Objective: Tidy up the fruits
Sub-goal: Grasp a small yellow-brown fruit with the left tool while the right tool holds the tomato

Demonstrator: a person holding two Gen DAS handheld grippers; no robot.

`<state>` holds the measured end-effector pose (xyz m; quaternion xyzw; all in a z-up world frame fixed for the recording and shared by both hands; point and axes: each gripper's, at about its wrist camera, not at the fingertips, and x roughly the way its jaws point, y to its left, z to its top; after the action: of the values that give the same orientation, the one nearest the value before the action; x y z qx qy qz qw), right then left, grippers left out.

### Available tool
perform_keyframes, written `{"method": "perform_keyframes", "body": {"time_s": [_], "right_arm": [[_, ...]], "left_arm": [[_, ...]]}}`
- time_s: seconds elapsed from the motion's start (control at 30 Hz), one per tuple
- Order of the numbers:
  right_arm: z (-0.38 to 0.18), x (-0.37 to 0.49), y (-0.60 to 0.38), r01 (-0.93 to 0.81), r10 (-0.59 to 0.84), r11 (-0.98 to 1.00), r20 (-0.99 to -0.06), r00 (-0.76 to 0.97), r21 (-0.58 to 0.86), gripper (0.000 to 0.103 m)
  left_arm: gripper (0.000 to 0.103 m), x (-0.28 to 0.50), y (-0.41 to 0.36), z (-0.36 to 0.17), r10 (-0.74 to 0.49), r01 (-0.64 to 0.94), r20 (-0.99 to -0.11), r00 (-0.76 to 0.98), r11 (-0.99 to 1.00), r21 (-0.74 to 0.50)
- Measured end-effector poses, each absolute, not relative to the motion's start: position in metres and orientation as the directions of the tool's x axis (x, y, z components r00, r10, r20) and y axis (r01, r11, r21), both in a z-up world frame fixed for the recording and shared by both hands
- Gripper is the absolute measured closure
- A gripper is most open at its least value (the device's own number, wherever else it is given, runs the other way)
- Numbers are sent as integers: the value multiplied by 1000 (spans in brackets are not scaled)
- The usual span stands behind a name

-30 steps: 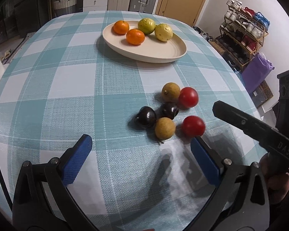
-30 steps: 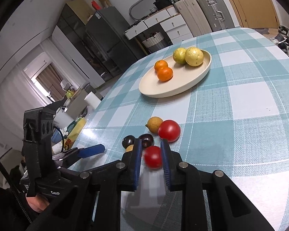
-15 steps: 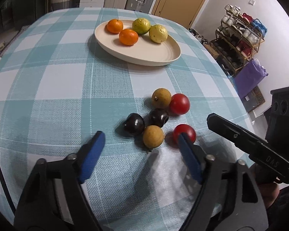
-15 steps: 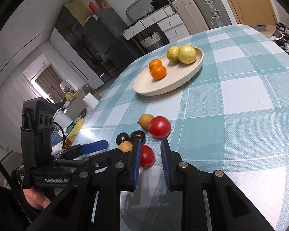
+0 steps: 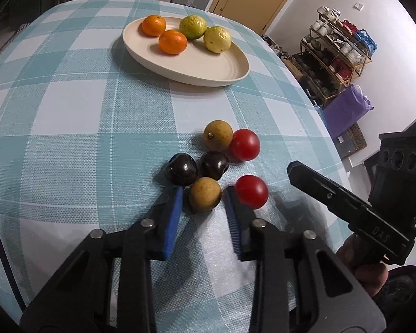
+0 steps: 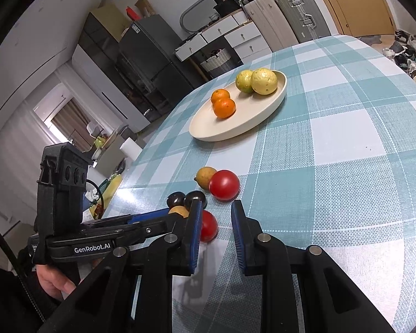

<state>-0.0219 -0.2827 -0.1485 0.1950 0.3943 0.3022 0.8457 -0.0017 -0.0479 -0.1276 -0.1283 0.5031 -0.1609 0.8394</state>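
Observation:
A cream oval plate [image 5: 222,66] [image 6: 208,127] at the far side holds two oranges [image 5: 172,41] and two yellow-green fruits [image 5: 217,39]. Nearer lie two brown longans [image 5: 205,197], two dark plums [image 5: 181,169] and two red tomatoes [image 5: 251,191]. My left gripper [image 5: 203,202] is open, its blue pads on either side of the near longan, touching or almost touching it. My right gripper [image 6: 215,216] is open and empty; the near tomato [image 6: 208,226] lies just left of its left pad, outside the gap. The right gripper also shows in the left wrist view [image 5: 346,202].
The table has a teal and white checked cloth [image 5: 69,111]. A shoe rack [image 5: 341,50] and purple bag [image 5: 344,111] stand beyond the right edge. Cabinets, suitcases and a fridge [image 6: 152,63] line the far wall.
My left gripper has moved forward and narrowed around the near longan. My right gripper has opened slightly and drawn to the right, so the near tomato is no longer between its pads.

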Motion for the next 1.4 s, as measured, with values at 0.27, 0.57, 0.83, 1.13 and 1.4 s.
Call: {"method": "perform_keyframes", "body": {"time_s": [0.27,0.57,0.83,1.13,1.4], "right_arm": [[-149,-23,-281,-360,667,741,-555,497,567,81],[-148,-24,-271,-381,666,744,-573,476,548,80],[-151,-21,-259,-384,646,763,-604,466,520,71],[-156,-15,-244,-385,624,781,-643,444,493,66],[-157,-13,-225,-417,588,803,-686,429,427,66]], "left_arm": [[81,0,-49,-128,-411,145,-801,435,910,-388],[81,-5,-45,-125,-430,161,-789,439,901,-402],[81,-10,-34,-117,-455,166,-762,461,888,-429],[81,-16,-23,-106,-475,184,-735,483,876,-445],[81,-15,-10,-101,-488,184,-718,497,868,-462]]}}
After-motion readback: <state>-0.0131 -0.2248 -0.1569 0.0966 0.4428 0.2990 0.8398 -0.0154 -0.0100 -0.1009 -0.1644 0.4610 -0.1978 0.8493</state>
